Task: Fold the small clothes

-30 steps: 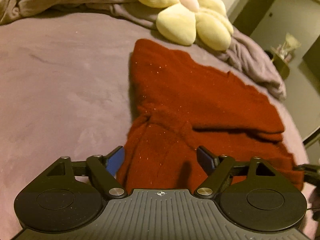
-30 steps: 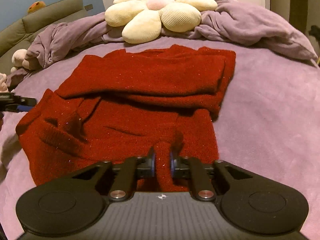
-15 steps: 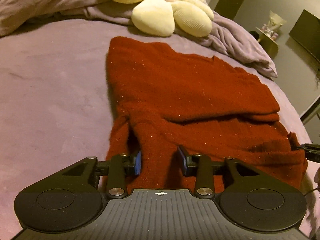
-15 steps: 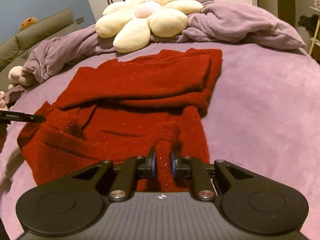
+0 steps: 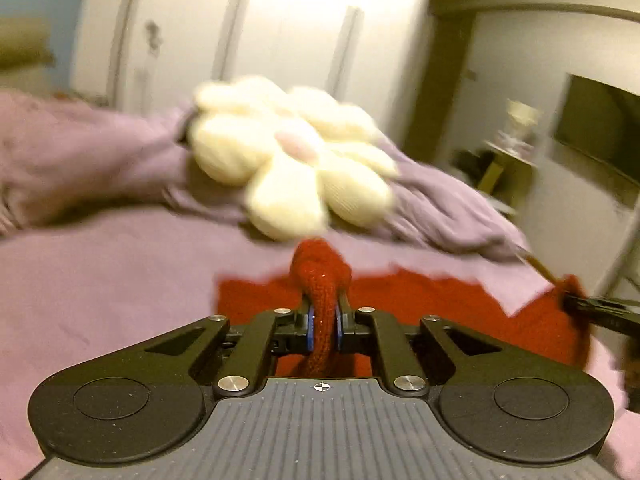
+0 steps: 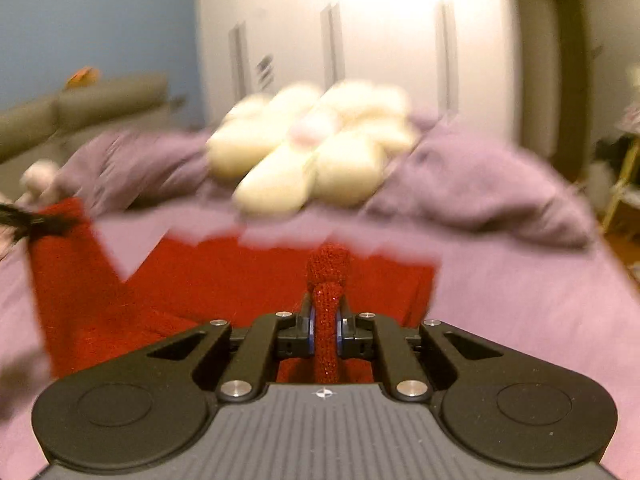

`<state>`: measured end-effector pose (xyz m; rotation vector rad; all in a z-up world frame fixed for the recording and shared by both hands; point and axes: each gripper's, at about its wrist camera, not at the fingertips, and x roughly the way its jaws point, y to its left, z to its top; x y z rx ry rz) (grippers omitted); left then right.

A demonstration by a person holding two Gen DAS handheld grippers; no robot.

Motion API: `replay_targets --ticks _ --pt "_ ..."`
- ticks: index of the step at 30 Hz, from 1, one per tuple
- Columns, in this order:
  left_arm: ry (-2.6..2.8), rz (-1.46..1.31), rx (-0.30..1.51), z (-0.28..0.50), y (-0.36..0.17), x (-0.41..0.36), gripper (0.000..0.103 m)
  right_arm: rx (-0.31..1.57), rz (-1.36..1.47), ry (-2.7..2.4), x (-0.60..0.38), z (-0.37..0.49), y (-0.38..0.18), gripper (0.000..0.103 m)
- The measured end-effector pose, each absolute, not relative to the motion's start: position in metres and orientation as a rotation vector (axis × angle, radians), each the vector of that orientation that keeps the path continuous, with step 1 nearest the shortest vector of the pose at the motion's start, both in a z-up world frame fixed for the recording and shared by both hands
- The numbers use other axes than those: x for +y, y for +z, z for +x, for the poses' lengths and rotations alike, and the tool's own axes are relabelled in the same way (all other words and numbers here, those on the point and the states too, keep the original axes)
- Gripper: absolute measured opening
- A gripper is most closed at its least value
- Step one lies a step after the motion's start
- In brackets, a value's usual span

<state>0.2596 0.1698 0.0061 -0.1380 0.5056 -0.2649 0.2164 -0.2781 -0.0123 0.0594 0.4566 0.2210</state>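
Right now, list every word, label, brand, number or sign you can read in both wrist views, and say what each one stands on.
No readable words, brands or numbers in either view.
A small crosshair sign, no lettering, on the body of the left hand-held gripper.
The same crosshair sign on the body of the right hand-held gripper.
Dark marks on the white wardrobe doors: too blurred to read.
The red garment shows no visible label.
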Motion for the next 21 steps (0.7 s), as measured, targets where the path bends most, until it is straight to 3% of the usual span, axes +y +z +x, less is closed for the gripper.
replay_targets --ticks 6,9,10,11,13,15,17,18,19,21 --pt "-0.143 -0.139 0.720 0.324 -0.067 0.170 0.013 0.620 0.070 0.089 -0.280 0.287 -0.061 0.009" --pt "-0.163 -0.209 0.834 0.328 -0.106 0.176 0.036 0.705 0.091 0.115 -0.284 0.292 -0.082 0.014" --pt "-0.177 -0.221 0.833 0.325 -0.112 0.178 0.053 0.698 0.097 0.138 -0.284 0.287 -0.084 0.019" --pt "-0.184 -0.225 0.826 0.322 -0.116 0.180 0.059 0.698 0.103 0.167 -0.284 0.283 -0.085 0.033" --pt "-0.195 -0.238 0.833 0.321 -0.122 0.182 0.062 0.721 0.095 0.197 -0.287 0.281 -0.088 0.043" --pt "-0.206 -0.272 0.842 0.324 -0.124 0.184 0.056 0.731 0.065 0.188 -0.285 0.281 -0.093 0.042" --pt "-0.202 -0.277 0.846 0.325 -0.123 0.182 0.023 0.723 0.057 0.184 -0.282 0.279 -0.094 0.023" --pt "-0.205 -0.271 0.841 0.325 -0.121 0.179 0.016 0.716 0.043 0.182 -0.278 0.277 -0.092 0.020" --pt "-0.206 -0.253 0.826 0.323 -0.117 0.176 0.012 0.701 0.008 0.174 -0.272 0.273 -0.089 0.012" --pt "-0.204 -0.215 0.793 0.317 -0.104 0.167 0.010 0.679 -0.073 0.172 -0.262 0.266 -0.082 0.009"
